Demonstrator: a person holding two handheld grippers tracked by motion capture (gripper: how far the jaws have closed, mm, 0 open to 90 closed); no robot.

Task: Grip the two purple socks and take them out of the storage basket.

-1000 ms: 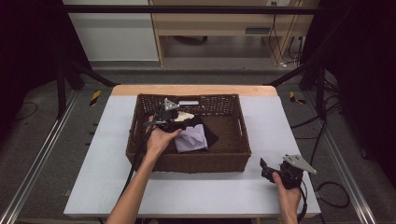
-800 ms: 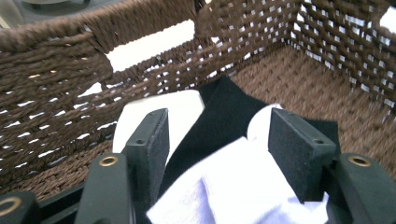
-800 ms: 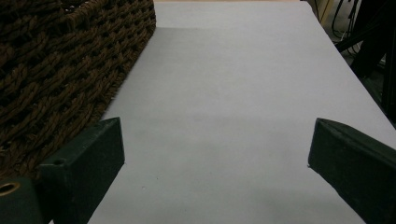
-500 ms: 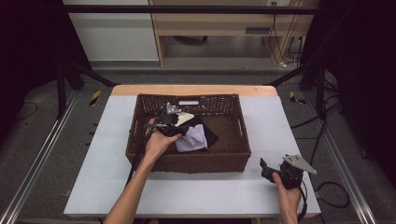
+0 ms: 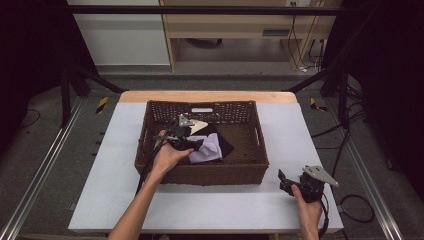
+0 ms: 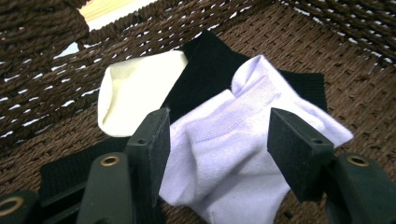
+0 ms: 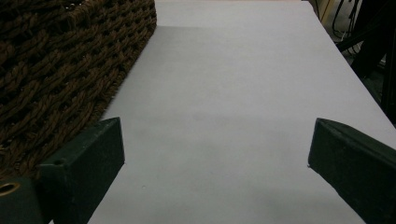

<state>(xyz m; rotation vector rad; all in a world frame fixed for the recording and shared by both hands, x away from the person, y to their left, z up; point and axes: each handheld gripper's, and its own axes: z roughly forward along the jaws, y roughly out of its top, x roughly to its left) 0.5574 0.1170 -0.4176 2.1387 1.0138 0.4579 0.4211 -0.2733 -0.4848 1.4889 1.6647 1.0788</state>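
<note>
The left claw (image 6: 219, 140) hangs inside the basket (image 5: 252, 172) with its jaws apart, having just been opening, and the lilac sock (image 6: 243, 154) lies loose between them at about the basket's 9 o'clock; closing now could also pinch the black sock (image 6: 212, 70) underneath, or catch only a fold so the lilac one slips free. The right claw (image 5: 289, 184) waits spread and empty at the table's (image 5: 100, 200) 5 o'clock. Count: one lilac sock, one cream sock (image 6: 140, 93), one black sock, one basket, two claws
</note>
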